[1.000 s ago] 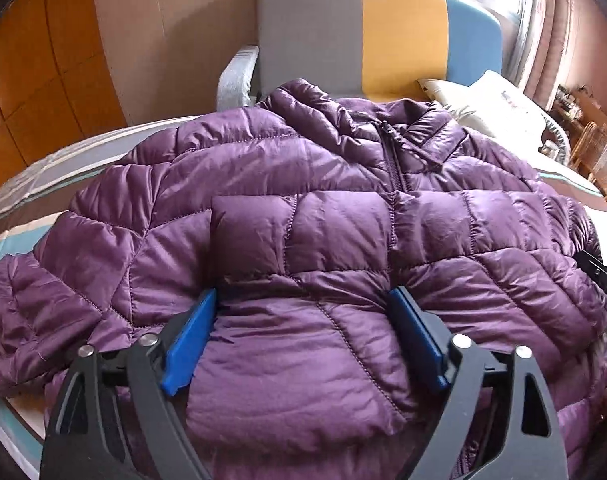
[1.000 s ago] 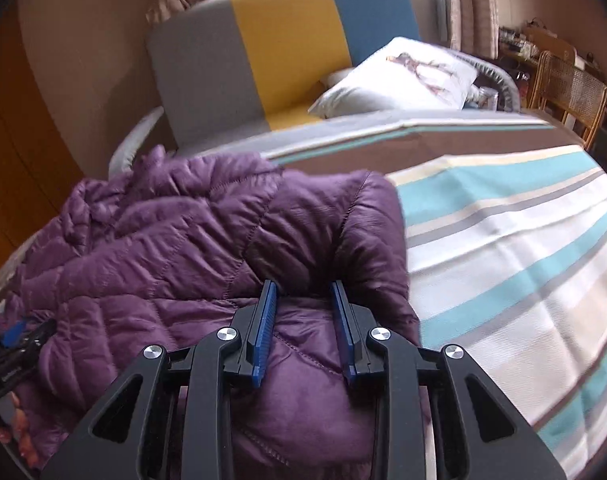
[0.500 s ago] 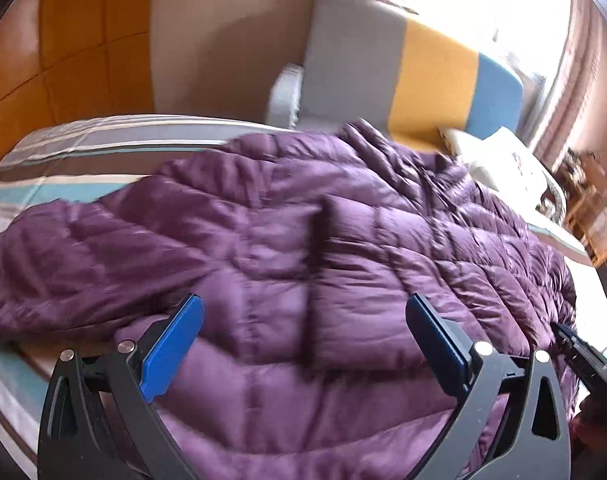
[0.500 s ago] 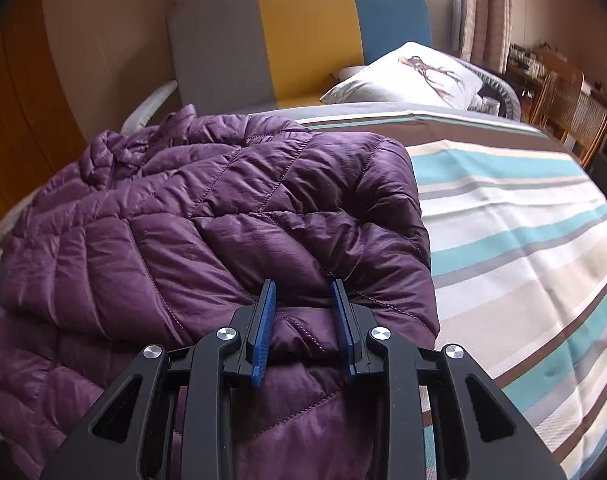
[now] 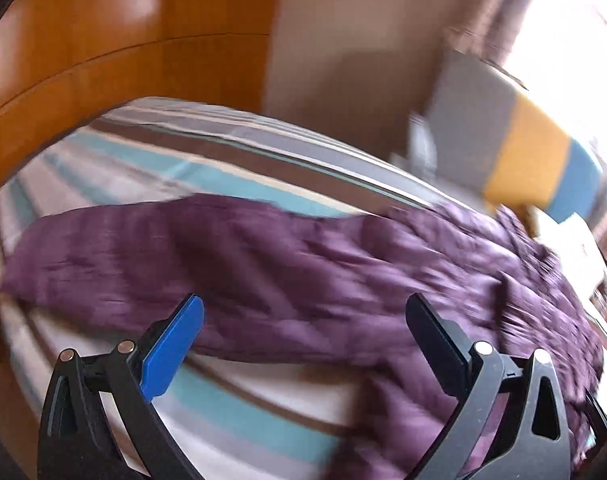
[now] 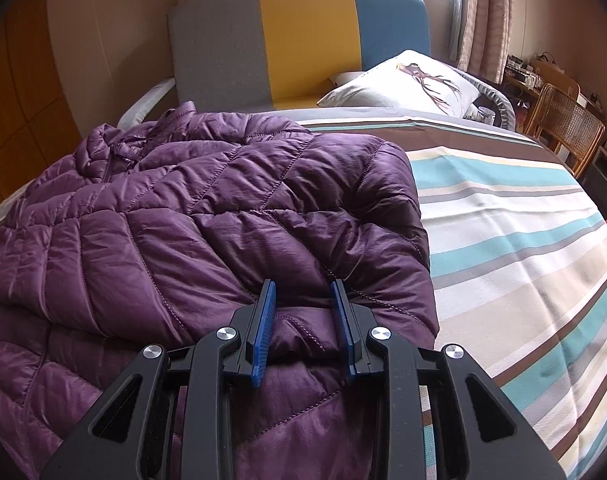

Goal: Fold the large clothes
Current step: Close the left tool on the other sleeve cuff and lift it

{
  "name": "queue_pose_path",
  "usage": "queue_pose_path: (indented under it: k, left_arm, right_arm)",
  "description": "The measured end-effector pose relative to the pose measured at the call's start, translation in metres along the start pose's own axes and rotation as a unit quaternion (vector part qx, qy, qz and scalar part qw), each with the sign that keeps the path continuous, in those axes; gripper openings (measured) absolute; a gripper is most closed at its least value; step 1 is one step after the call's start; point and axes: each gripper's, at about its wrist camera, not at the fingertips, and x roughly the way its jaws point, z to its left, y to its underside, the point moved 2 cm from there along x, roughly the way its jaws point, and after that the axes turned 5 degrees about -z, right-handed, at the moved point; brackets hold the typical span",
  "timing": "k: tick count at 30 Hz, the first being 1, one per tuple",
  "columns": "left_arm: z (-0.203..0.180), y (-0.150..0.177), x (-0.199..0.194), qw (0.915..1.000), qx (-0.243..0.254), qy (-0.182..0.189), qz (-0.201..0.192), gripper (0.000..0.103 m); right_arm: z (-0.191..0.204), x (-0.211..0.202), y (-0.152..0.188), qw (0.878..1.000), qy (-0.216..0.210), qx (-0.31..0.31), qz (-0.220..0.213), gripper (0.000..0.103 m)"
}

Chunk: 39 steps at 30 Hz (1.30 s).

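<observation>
Because the purple puffer jacket lying on the striped bed looks light, springy and slippery, we pinch a thick fold in our right tool; our left tool gapes empty above its sleeve.

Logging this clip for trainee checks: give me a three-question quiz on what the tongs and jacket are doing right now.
1. True or false: the right tongs are shut on the jacket.
2. The left tongs are: A) wide open, holding nothing; B) shut on a sleeve; C) out of view.
3. Fill in: the jacket lies on a striped ____.

Key: 1 true. 2 A; that view is motion-blurred, but the fingers stand far apart above the jacket. 3 bedspread.
</observation>
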Motion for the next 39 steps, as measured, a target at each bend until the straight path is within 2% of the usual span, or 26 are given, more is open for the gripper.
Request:
queue_pose_path:
  k: [4, 6, 9, 15, 19, 24, 27, 28, 29, 30, 32, 35, 39]
  left_arm:
    - [0.064, -0.002, 0.000, 0.9971, -0.043, -0.063, -0.005, 0.101]
    - [0.092, 0.003, 0.002, 0.9934, -0.064, -0.095, 0.001, 0.101]
    - [0.143, 0.015, 0.004, 0.9843, -0.126, -0.123, 0.013, 0.100]
    - [0.197, 0.028, 0.013, 0.9664, -0.208, -0.149, 0.029, 0.099]
    - [0.209, 0.023, 0.022, 0.9616, -0.220, -0.162, 0.022, 0.089]
    - [0.224, 0.012, 0.038, 0.9556, -0.248, -0.159, 0.010, 0.086]
    - [0.232, 0.007, 0.042, 0.9491, -0.271, -0.161, -0.002, 0.073]
    - [0.234, 0.005, 0.044, 0.9478, -0.273, -0.165, -0.004, 0.066]
    - [0.235, 0.003, 0.046, 0.9480, -0.272, -0.165, -0.004, 0.055]
    - [0.234, 0.001, 0.050, 0.9507, -0.269, -0.154, -0.001, 0.048]
    - [0.231, -0.002, 0.055, 0.9548, -0.262, -0.140, 0.007, 0.022]
    - [0.220, -0.010, 0.048, 0.9603, -0.242, -0.138, -0.016, 0.011]
    - [0.198, -0.016, 0.026, 0.9657, -0.209, -0.139, -0.064, 0.009]
  right_arm:
    - [0.000, 0.000, 0.000, 1.000, 0.002, -0.002, 0.000, 0.028]
    - [0.001, 0.000, 0.000, 1.000, 0.002, -0.002, 0.000, 0.029]
    - [0.002, 0.000, 0.000, 1.000, 0.003, -0.002, -0.001, 0.028]
    - [0.002, 0.000, 0.000, 1.000, 0.004, -0.003, -0.001, 0.028]
    - [0.002, 0.000, 0.000, 1.000, 0.004, -0.003, -0.001, 0.028]
    - [0.001, 0.000, 0.000, 1.000, 0.007, -0.005, -0.001, 0.028]
    - [0.003, 0.001, 0.000, 1.000, 0.009, -0.006, -0.001, 0.028]
    - [0.003, 0.001, -0.001, 1.000, 0.009, -0.007, -0.001, 0.028]
    - [0.004, 0.001, 0.000, 1.000, 0.010, -0.007, -0.001, 0.028]
    - [0.004, 0.001, 0.000, 1.000, 0.011, -0.008, -0.001, 0.028]
    - [0.004, 0.001, 0.000, 1.000, 0.011, -0.008, -0.001, 0.029]
    - [0.004, 0.002, 0.000, 1.000, 0.011, -0.007, -0.001, 0.028]
    - [0.004, 0.001, 0.000, 1.000, 0.011, -0.007, -0.001, 0.028]
